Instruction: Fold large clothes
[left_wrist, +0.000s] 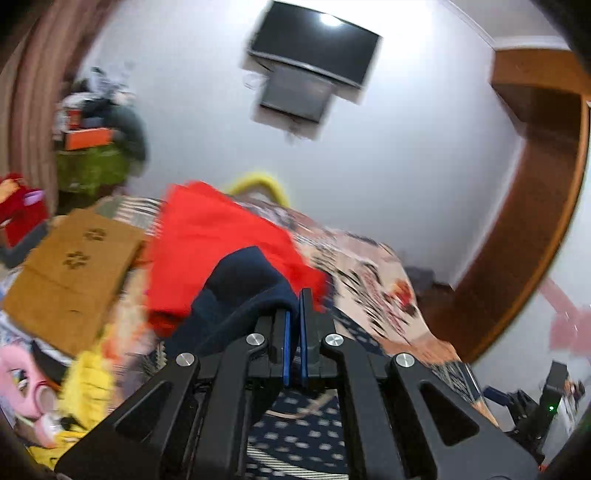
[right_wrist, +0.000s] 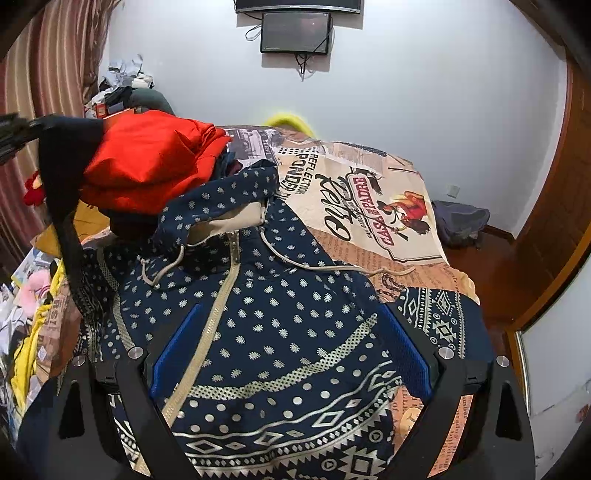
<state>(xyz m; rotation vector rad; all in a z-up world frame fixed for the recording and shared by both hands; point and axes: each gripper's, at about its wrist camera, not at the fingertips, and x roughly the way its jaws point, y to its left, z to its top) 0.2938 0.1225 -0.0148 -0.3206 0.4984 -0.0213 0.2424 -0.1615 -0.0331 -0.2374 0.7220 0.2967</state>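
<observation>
White wall and a mounted screen (left_wrist: 314, 51) fill the background of your left wrist view, with the bed (left_wrist: 373, 273) tilting below them. Your left gripper (left_wrist: 294, 306) has its fingers clenched on a dark navy cuff or hem (left_wrist: 240, 284); that cloth runs away from the fingertips to the red garment (left_wrist: 214, 236), so the garment's length trails ahead and to the picture's left. A cardboard box (left_wrist: 70, 273) lies beyond the red garment on that side.

From the right wrist view, the patterned navy hoodie (right_wrist: 273, 314) lies flat on the bed (right_wrist: 417, 243), hood away from you, its zip running along its long axis. Your right gripper (right_wrist: 288, 350) hovers over its chest, fingers released and holding nothing. The red garment (right_wrist: 147, 158) hangs past the hood, upper left of the hoodie, lifted by the left gripper (right_wrist: 14, 129). Judging by this, your left hand must carry it clear of the hoodie.
</observation>
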